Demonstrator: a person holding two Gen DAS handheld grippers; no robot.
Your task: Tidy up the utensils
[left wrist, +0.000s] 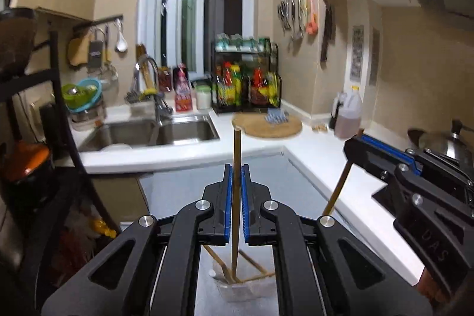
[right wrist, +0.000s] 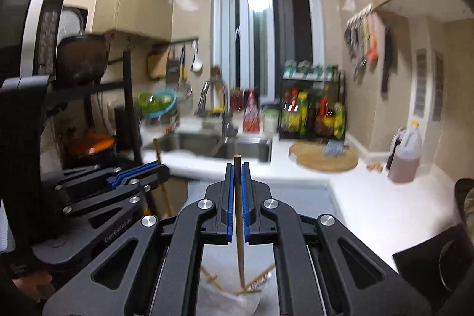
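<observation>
On the left side a black shelf rack (left wrist: 56,85) stands beside the steel sink (left wrist: 154,132), which is set into the white bench (left wrist: 320,156).

The left gripper (left wrist: 236,176) has its jaws nearly closed, and they press on one wooden chopstick (left wrist: 237,150). This chopstick stands almost upright, with its top above the blue pads and its tip low over a clear container (left wrist: 246,288). A few more chopsticks (left wrist: 254,276) lie slanted in that container.

The right gripper (right wrist: 237,176) has its jaws nearly closed in the same way, and they clamp a second chopstick (right wrist: 239,242), which also points down toward the container (right wrist: 228,301).

More to the right, a round wooden cutting board (left wrist: 266,125) lies on the bench, then a plastic jug (left wrist: 348,117) with brown liquid near the wall.
</observation>
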